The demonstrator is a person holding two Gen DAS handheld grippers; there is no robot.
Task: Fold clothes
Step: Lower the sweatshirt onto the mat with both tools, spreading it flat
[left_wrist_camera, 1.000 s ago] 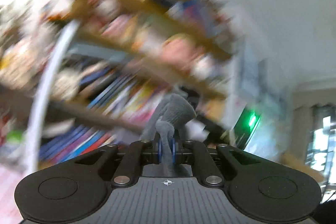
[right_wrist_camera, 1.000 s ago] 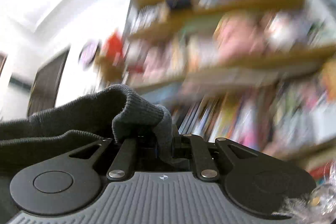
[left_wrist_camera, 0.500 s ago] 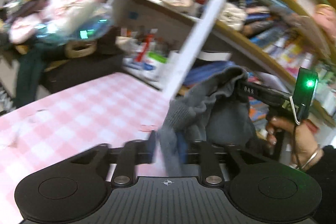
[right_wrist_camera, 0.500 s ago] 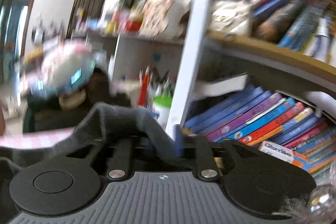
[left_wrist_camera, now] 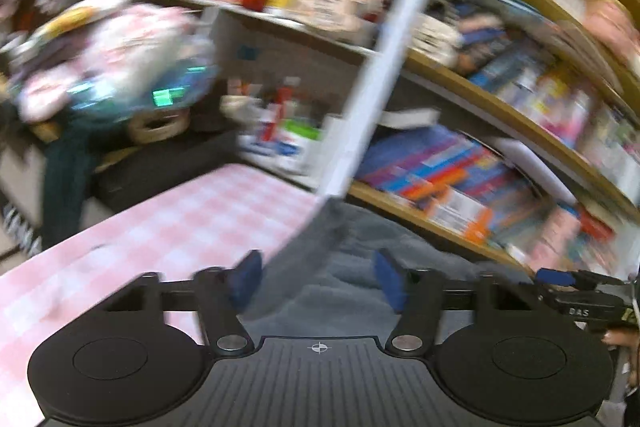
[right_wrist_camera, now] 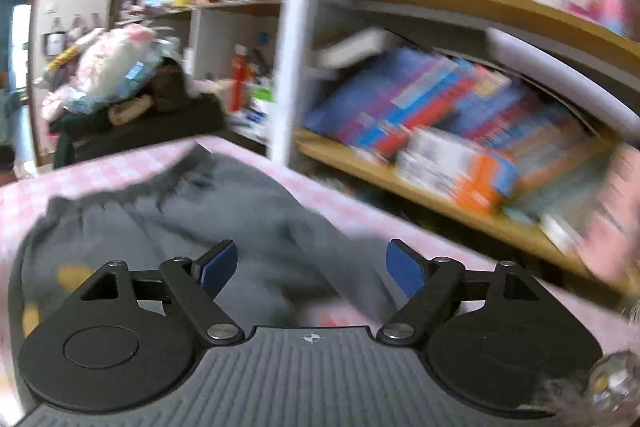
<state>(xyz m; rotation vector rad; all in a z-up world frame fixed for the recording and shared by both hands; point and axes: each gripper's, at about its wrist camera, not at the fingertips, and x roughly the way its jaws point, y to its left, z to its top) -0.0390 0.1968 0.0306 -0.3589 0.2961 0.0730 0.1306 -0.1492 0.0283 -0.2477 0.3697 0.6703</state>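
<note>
Now released on the pink checked cloth (right_wrist_camera: 120,167), the soft, limp grey garment (right_wrist_camera: 248,219) is best retaken at an edge, both left gripper (left_wrist_camera: 316,281) and right gripper (right_wrist_camera: 310,265) just opened, nothing pinched.

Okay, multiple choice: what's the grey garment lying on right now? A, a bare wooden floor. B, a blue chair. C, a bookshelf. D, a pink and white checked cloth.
D: in the right wrist view the grey garment is spread over the pink and white checked cloth, which shows on either side of it; the bookshelf stands beyond its far edge.
</note>
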